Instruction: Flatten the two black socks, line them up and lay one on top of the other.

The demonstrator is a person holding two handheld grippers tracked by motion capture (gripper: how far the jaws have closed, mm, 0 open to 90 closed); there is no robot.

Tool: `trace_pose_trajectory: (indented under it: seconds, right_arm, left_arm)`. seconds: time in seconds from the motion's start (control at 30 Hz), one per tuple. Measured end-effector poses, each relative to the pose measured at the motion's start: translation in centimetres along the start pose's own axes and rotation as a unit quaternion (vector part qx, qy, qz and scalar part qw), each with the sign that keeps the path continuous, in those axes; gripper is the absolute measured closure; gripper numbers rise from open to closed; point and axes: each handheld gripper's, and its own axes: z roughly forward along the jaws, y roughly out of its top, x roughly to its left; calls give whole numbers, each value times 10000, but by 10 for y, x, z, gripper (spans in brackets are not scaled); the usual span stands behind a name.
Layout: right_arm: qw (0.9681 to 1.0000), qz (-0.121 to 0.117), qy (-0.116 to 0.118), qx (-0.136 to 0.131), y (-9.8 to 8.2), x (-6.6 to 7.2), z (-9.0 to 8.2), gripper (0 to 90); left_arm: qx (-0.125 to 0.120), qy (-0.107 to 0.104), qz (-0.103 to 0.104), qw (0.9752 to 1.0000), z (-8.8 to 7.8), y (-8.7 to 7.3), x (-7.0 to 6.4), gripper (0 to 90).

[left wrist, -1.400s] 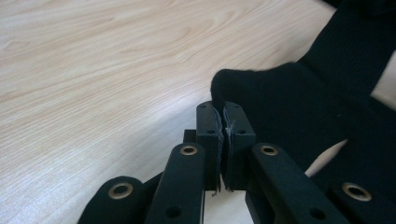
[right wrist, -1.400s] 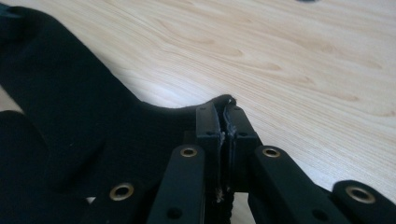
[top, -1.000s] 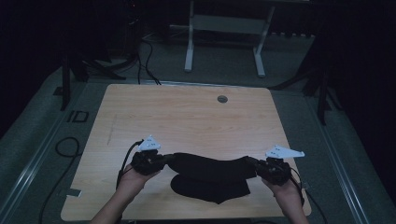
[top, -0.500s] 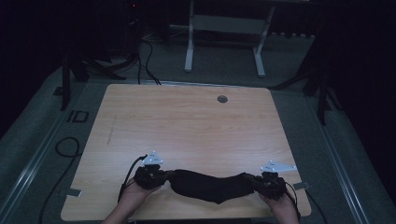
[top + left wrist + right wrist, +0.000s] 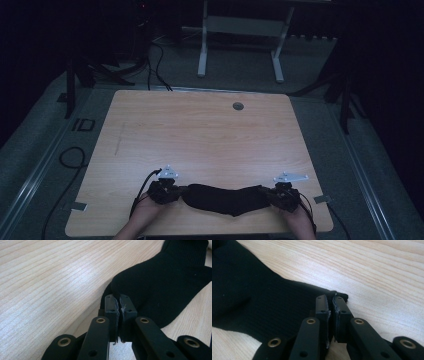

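1. My left gripper sits at the near edge of the table, jaws pinched tight on one end of the black sock. In the left gripper view the pads meet with only a thin fold of the knit between them.

2. My right gripper is level with it on the other side, also at the near edge. Its jaws have just eased apart a little, yet in the right gripper view they clamp the corner of the sock's other end, and a small tab of fabric pokes out past the tips.

3. The sock stretches between the two grippers, lying low on the wooden table and sagging slightly toward me in the middle. From the left gripper it spreads away to the right of the jaws; from the right gripper it spreads to the left of the jaws.

4. My hands come in from the near edge behind each gripper, with a cable looping off the left one.

5. Beyond the grippers the tabletop is bare light wood, with a small round grommet near the far edge.

6. Past the table, on the dark floor, stands a white metal frame, well away from both grippers.
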Motion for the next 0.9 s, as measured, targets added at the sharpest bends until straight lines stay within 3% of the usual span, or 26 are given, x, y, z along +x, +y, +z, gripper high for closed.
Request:
trace_pose_trajectory:
  seconds: [0.07, 0.23, 0.37, 0.47, 0.67, 0.73, 0.77, 0.9]
  right_arm:
    - [10000, -13, 13, 15, 2, 0, 0, 708]
    - [9999, -73, 64, -96, 10, 1, -10, 530]
    - [9995, -75, -77, -309, 16, 5, -20, 467]
    - [9991, -131, 17, -394, 19, 11, -24, 513]
    - [9987, -431, 157, -212, 17, 28, -13, 704]
    - [9988, -435, 181, -111, 15, 28, -8, 775]
    - [9989, -442, 151, -39, 14, 28, -6, 812]
    - [9988, -453, 61, 179, 8, 23, 2, 824]
  left_arm:
    - [-131, -66, -42, 9999, -3, 0, 1, 797]
    - [-400, 110, -57, 9991, -19, 2, 2, 626]
    - [-575, 216, -53, 9981, -29, 3, 1, 573]
    - [-631, 119, 36, 9979, -29, 2, -7, 602]
    - [-493, 142, 534, 9973, -13, 3, -28, 783]
    - [-385, 219, 528, 9976, -9, 3, -27, 816]
    - [-365, 222, 423, 9982, -6, 3, -24, 849]
    - [-156, 411, 358, 9984, 2, -1, -15, 866]
